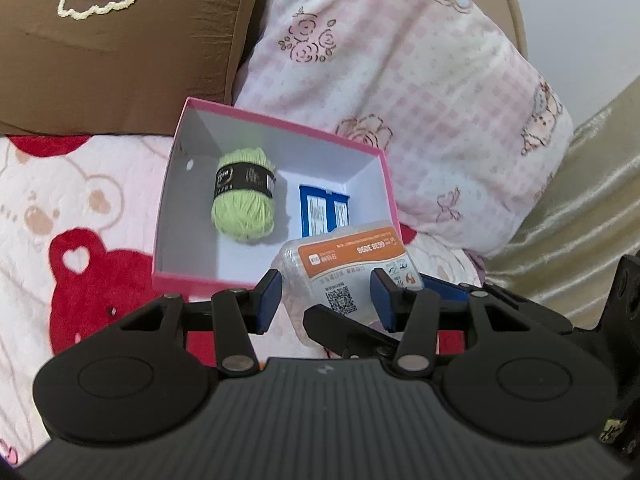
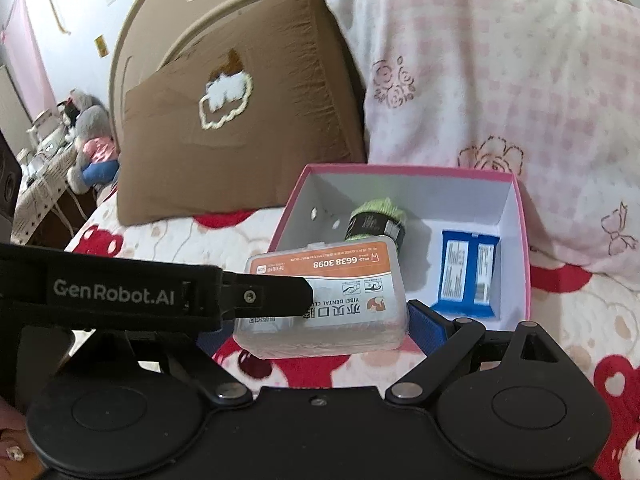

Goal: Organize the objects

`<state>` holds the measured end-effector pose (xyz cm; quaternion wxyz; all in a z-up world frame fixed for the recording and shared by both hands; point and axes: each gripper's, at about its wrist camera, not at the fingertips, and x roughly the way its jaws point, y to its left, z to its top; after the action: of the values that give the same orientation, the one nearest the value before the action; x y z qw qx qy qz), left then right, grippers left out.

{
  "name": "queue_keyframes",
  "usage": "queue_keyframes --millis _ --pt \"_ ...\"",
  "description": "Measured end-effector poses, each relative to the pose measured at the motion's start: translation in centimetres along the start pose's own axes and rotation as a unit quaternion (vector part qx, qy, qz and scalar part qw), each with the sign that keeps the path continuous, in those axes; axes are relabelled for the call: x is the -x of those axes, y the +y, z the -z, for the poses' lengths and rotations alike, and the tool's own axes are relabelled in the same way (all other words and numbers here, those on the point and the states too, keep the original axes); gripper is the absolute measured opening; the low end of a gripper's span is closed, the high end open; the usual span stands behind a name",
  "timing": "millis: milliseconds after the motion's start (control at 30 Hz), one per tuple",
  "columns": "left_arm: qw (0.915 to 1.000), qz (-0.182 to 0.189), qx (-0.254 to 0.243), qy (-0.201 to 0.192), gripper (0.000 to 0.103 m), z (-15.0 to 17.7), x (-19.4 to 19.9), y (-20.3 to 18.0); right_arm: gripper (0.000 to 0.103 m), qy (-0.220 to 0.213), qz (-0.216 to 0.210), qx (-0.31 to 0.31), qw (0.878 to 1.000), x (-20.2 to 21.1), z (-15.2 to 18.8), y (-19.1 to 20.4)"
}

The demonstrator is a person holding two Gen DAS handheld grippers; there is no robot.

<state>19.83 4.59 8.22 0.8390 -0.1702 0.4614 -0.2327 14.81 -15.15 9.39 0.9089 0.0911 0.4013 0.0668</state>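
A clear plastic box with an orange label [image 1: 344, 264] [image 2: 324, 304] hangs just above the bedspread at the near edge of an open pink box [image 1: 280, 126] [image 2: 400, 168]. My left gripper [image 1: 326, 292] is shut on it, its blue pads at the sides. In the right wrist view one left finger [image 2: 276, 292] lies across the label. My right gripper [image 2: 316, 328] spans the box's length with its jaws wide, pads against both ends. Inside the pink box lie a green ball of yarn [image 1: 244, 200] [image 2: 376, 216] and two blue packets [image 1: 324, 210] [image 2: 468, 276].
The pink box rests on a bedspread with red bears [image 1: 80, 260] [image 2: 168, 240]. Behind it lean a brown cushion [image 1: 120, 40] [image 2: 240, 140] and a pink checked pillow [image 1: 400, 100] [image 2: 500, 80]. A plush toy [image 2: 92, 140] sits by a desk at far left.
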Motion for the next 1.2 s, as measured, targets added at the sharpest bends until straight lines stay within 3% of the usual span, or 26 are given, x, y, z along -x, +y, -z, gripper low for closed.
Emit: queue_keyframes --millis 300,400,733,1033,1200 --pt "0.9998 0.01 0.004 0.019 0.047 -1.3 -6.9 2.2 0.094 0.029 0.015 -0.022 0.999 -5.6 -1.3 -3.5" --pt "0.9997 0.024 0.001 0.008 0.047 -1.2 -8.8 3.3 0.093 0.044 0.019 -0.021 0.999 -7.7 -1.1 -4.6" --pt "0.9995 0.027 0.014 0.011 0.045 -1.1 -12.7 5.0 0.093 0.031 0.023 -0.029 0.999 -11.6 0.0 -6.5" --pt "0.9997 0.001 0.012 0.02 0.046 -0.5 -15.6 5.4 0.093 0.055 0.012 -0.032 0.998 -14.3 1.1 -8.9" --pt "0.9984 -0.012 0.024 0.05 0.046 -1.2 -17.4 6.5 0.093 0.057 -0.008 -0.042 0.997 -16.0 1.5 -9.7"
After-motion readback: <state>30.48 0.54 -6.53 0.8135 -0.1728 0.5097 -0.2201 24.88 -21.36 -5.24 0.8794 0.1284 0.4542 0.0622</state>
